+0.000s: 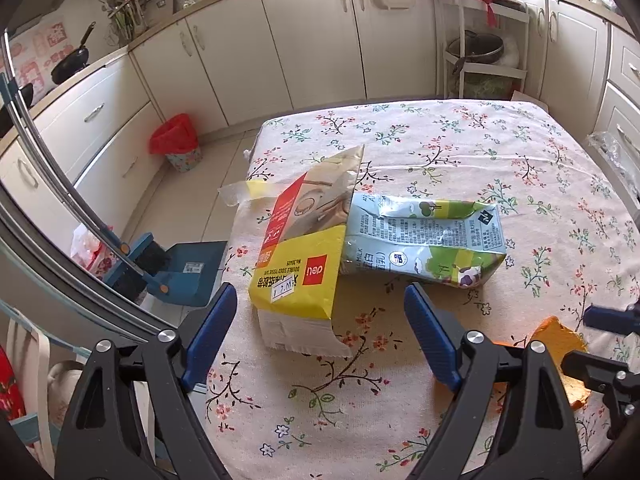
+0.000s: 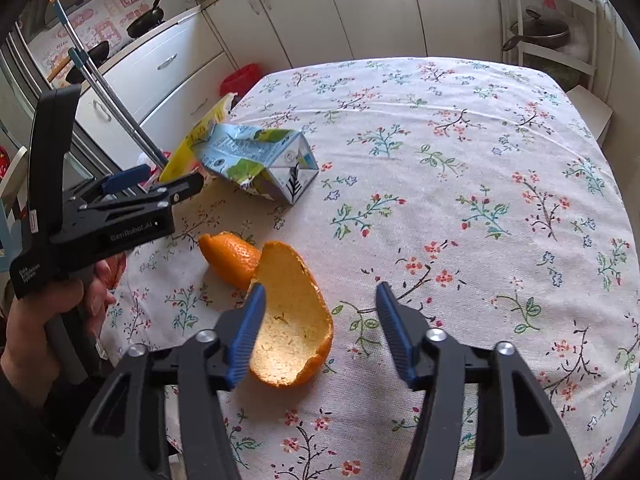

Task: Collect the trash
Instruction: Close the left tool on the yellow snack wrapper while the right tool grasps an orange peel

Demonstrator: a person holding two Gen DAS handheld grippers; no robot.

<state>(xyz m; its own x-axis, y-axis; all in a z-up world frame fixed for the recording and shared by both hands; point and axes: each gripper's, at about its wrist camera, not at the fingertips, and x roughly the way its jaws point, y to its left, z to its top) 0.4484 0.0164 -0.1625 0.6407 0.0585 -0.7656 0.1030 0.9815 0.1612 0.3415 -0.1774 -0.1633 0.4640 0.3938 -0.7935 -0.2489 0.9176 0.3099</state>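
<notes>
Both grippers hang wide open and empty over the floral table (image 2: 460, 128), the left gripper (image 1: 320, 304) facing the flattened wrapper (image 1: 298, 272) and milk carton (image 1: 424, 236), the right gripper (image 2: 320, 300) just above the orange peel (image 2: 294, 320).

A table covered in a floral tablecloth (image 2: 460, 128) carries a crushed blue-green milk carton (image 1: 424, 236) partly tucked under a flattened yellow and red paper package (image 1: 300, 248) near its left edge, and closer in, two pieces of orange peel (image 2: 292, 320), seemingly touching each other.
</notes>
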